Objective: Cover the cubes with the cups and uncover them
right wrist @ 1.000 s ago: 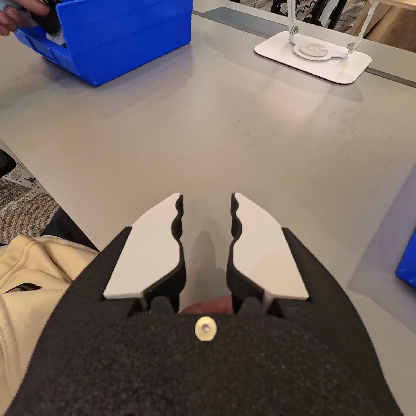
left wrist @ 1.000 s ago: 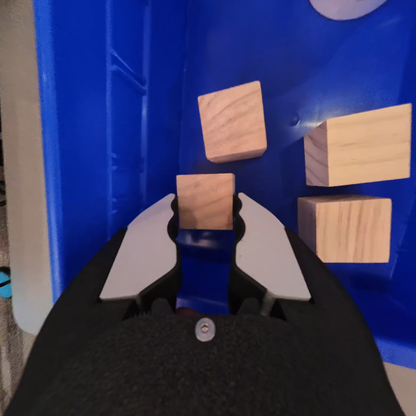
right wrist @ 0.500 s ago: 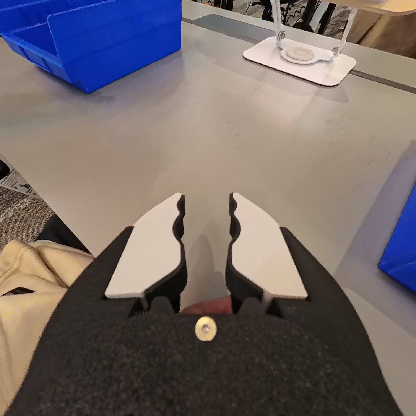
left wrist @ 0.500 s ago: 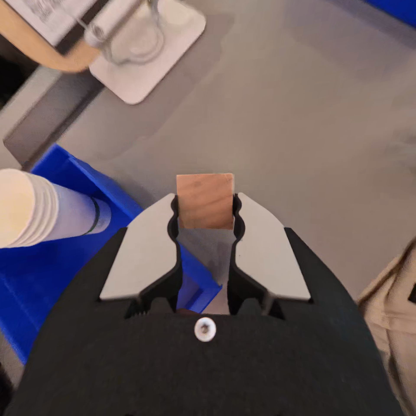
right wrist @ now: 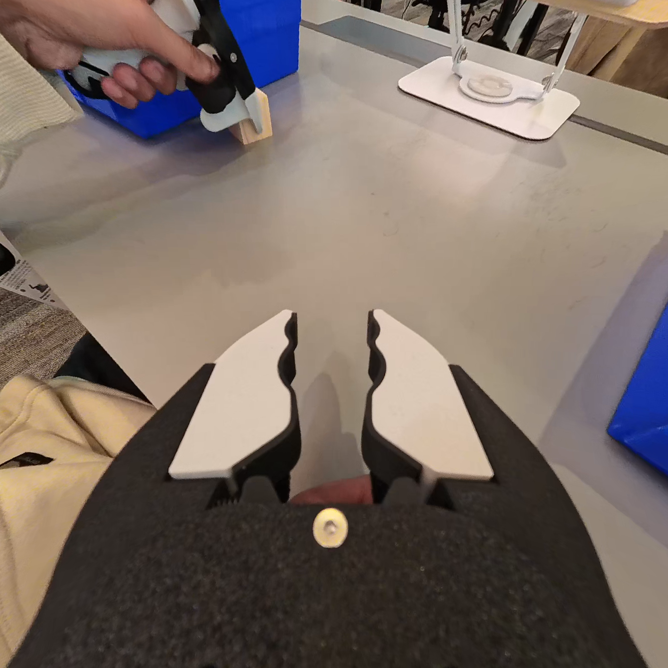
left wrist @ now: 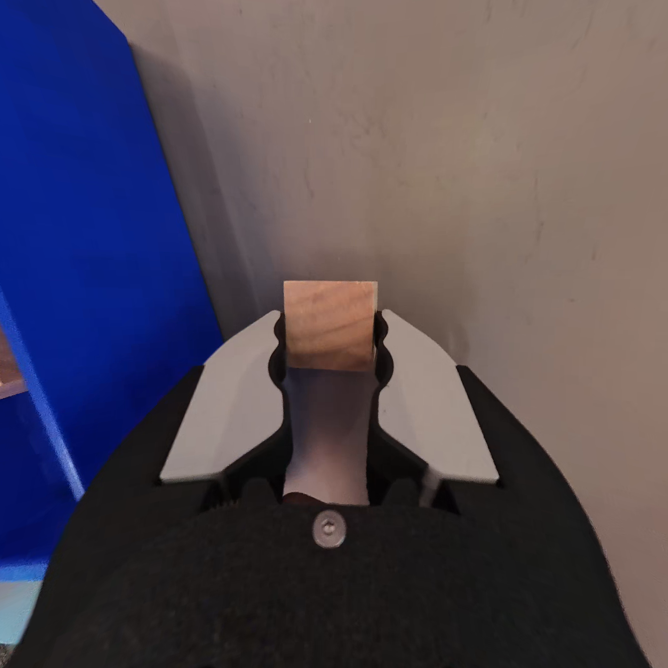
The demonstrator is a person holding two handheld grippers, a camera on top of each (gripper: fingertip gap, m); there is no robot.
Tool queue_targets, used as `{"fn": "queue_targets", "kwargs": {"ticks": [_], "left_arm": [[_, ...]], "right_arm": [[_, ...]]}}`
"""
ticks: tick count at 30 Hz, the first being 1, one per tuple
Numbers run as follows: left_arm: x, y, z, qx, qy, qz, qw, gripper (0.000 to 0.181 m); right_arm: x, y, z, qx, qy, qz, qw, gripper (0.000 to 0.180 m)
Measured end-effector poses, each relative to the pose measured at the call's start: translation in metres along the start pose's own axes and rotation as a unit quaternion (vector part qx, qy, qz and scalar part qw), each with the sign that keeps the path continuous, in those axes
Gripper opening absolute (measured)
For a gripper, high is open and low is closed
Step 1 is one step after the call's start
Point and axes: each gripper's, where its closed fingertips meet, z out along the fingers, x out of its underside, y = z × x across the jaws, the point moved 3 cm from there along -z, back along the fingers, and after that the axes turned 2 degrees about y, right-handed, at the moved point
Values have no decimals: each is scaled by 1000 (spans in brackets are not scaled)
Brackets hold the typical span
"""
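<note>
Surface: a grey table (right wrist: 415,224) is filling both views, with patterned carpet showing past its near left edge.
Background: a white stand (right wrist: 495,97) is sitting on a flat base at the far right of the table; wooden furniture is standing behind it.
Bins counted: two blue bins are showing in the right wrist view, one (right wrist: 260,47) at the far left behind the person's hand and one (right wrist: 647,408) cut off by the right edge. The far bin's wall (left wrist: 83,231) is rising just left of the left gripper.
Cubes counted: one whole wooden cube (left wrist: 329,325) is showing; a sliver of wood inside the bin at the left edge is too small to identify.
Cups counted: none is showing in either view.
Left gripper (left wrist: 329,327): its two fingers are pinching the cube by its sides, close to the table and just beside the bin. From the right wrist view the cube (right wrist: 255,124) is tilting, its lower corner at or just above the table; contact cannot be told.
Hand (right wrist: 108,39): a person's hand is gripping the left gripper's handle.
Right gripper (right wrist: 332,327): its fingers are standing apart with a moderate gap, holding nothing, hovering over bare table well apart from the cube.
</note>
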Motion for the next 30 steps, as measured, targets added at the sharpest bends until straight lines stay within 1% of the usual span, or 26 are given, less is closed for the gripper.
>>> {"fn": "queue_targets", "kwargs": {"ticks": [1,3,4,6,8,9,11,12,14,15,18,20,23,25,29,30], "left_arm": [[0,-1,-1,3,-1,0,1000,48],[1,-4,-14,6,-21,10,1000,64],[2,-3,-27,-2,-44,19,999,65],[9,3,-67,-1,-109,20,994,65],[28,19,-110,20,-167,3,986,62],[42,33,-126,24,-183,-17,983,58],[72,65,-143,22,-202,-67,977,58],[85,81,-143,18,-208,-91,974,58],[98,108,-128,17,-194,-128,972,59],[98,119,-118,24,-180,-142,973,61],[72,157,-84,2,-136,-168,976,62],[49,173,-58,22,-94,-186,978,62],[27,199,-28,6,-37,-207,978,62],[27,208,-11,-1,5,-218,976,65],[37,211,15,-7,37,-230,972,62],[38,209,20,0,37,-231,972,53]], "right_arm": [[0,-1,0,0,0,1,1000,36],[0,-2,0,2,0,2,1000,36],[1,-3,0,3,1,2,1000,36],[2,-5,0,3,2,4,1000,36],[2,-5,0,3,2,5,1000,36],[2,-5,0,3,3,4,1000,36],[3,-4,1,4,6,1,1000,36],[3,-3,2,3,7,-1,1000,36],[4,-1,4,2,11,-3,1000,36],[5,0,6,2,13,-5,1000,36],[6,4,8,1,19,-12,1000,36],[6,7,9,-1,18,-18,1000,36],[7,8,11,-5,21,-20,1000,36],[11,8,13,-10,30,-18,999,36],[11,6,13,-12,32,-16,999,37],[11,6,12,-10,31,-18,999,37]]}}
